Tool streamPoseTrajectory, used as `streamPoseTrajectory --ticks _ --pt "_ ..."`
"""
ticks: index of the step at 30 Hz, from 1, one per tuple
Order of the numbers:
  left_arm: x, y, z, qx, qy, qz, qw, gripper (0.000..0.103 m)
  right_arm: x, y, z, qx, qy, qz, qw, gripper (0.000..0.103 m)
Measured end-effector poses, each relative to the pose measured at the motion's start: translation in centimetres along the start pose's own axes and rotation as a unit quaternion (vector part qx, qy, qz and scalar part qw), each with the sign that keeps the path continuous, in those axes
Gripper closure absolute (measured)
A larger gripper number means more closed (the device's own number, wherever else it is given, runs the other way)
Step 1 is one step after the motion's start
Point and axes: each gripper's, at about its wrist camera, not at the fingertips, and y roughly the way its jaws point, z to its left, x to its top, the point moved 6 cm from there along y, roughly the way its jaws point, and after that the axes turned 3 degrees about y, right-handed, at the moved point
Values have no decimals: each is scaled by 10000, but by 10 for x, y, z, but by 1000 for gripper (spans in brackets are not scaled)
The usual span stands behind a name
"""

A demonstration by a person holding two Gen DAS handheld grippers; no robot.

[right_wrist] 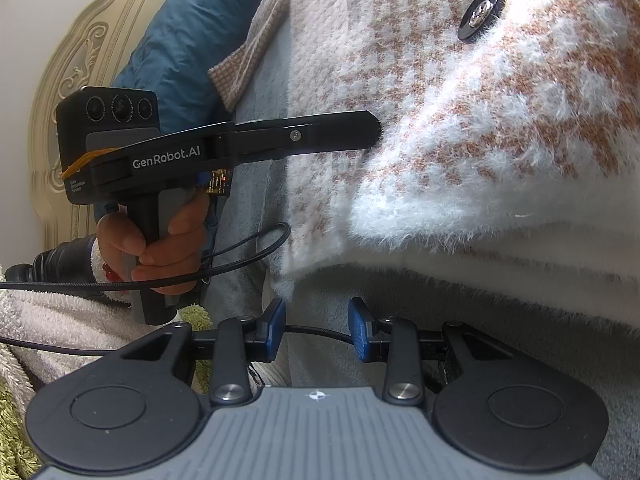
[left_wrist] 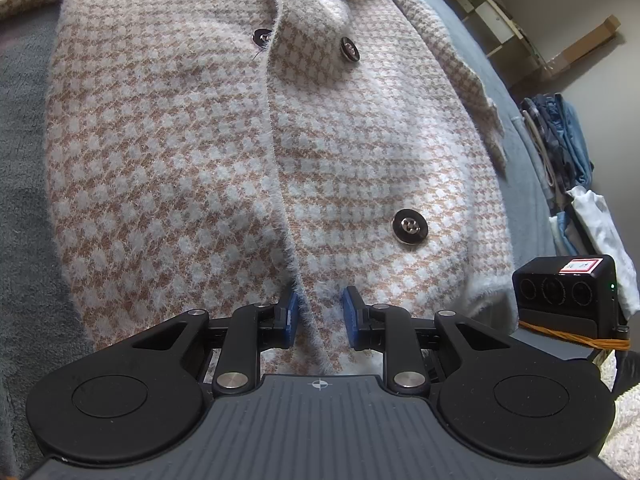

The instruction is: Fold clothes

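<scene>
A fuzzy beige-and-white houndstooth jacket (left_wrist: 248, 148) with dark round buttons (left_wrist: 410, 226) lies spread on a grey-blue bedcover (left_wrist: 24, 184). My left gripper (left_wrist: 320, 312) sits at the jacket's bottom hem, its blue pads (left_wrist: 291, 312) apart on either side of the front placket edge. In the right wrist view the left gripper (right_wrist: 372, 130) touches the jacket (right_wrist: 480, 120) from the side. My right gripper (right_wrist: 316, 326) is open and empty just below the jacket's hem, over the bedcover (right_wrist: 460, 320).
Folded denim and white clothes (left_wrist: 568, 148) lie at the right beyond the bed edge. A blue puffer jacket (right_wrist: 192, 36) and a carved cream headboard (right_wrist: 68, 72) are at the left. Cables (right_wrist: 224, 256) run near the hand.
</scene>
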Motion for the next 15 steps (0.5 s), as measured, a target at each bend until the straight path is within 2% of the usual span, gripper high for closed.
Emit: streamPoseTrajectory --ticks 15 --pt "0 0 1 -13 -15 -4 10000 80 -1 2 1 24 -32 39 10000 66"
